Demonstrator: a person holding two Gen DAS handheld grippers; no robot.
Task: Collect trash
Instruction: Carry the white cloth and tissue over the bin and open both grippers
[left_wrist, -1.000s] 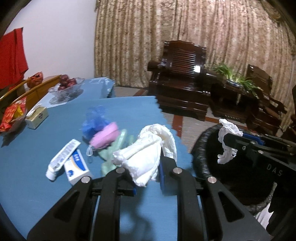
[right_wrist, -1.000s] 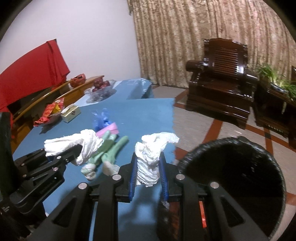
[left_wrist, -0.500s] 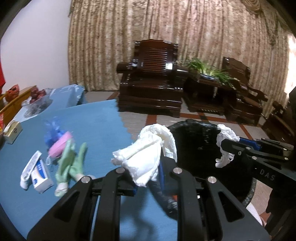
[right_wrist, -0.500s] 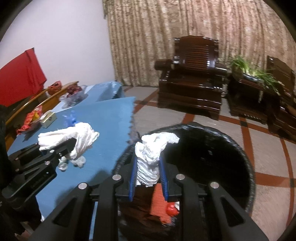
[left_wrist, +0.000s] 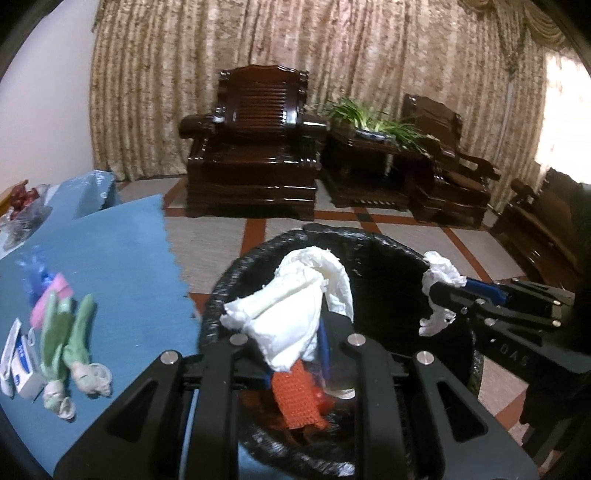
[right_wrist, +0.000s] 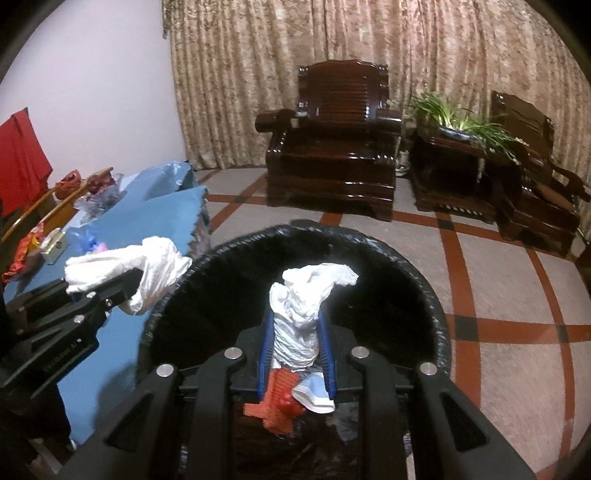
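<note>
The left tongs (left_wrist: 295, 354) carry a crumpled white tissue wad (left_wrist: 284, 314) between their blue pads, and their jaws are opening at this moment with the wad still pinched between them. The wad hangs over the near rim of the black-lined trash bin (left_wrist: 236, 280), which stands on the floor just beside the edge of the blue tabletop (left_wrist: 110, 258). The right tongs (right_wrist: 297, 354) are clamped on a second white tissue wad (right_wrist: 299, 314), held above the open mouth of the bin (right_wrist: 424, 295). Inside the bin lie an orange mesh scrap (right_wrist: 275, 402) and a pale blue and white piece (right_wrist: 314, 397). On the tabletop, well left of the bin, rest two green bundles with white ends (left_wrist: 62, 343), a pink item (left_wrist: 48, 299), a crumpled blue bag (left_wrist: 33, 269) and a small white and blue box (left_wrist: 24, 365). Behind stands a dark wooden armchair (left_wrist: 255, 147) in front of patterned curtains
</note>
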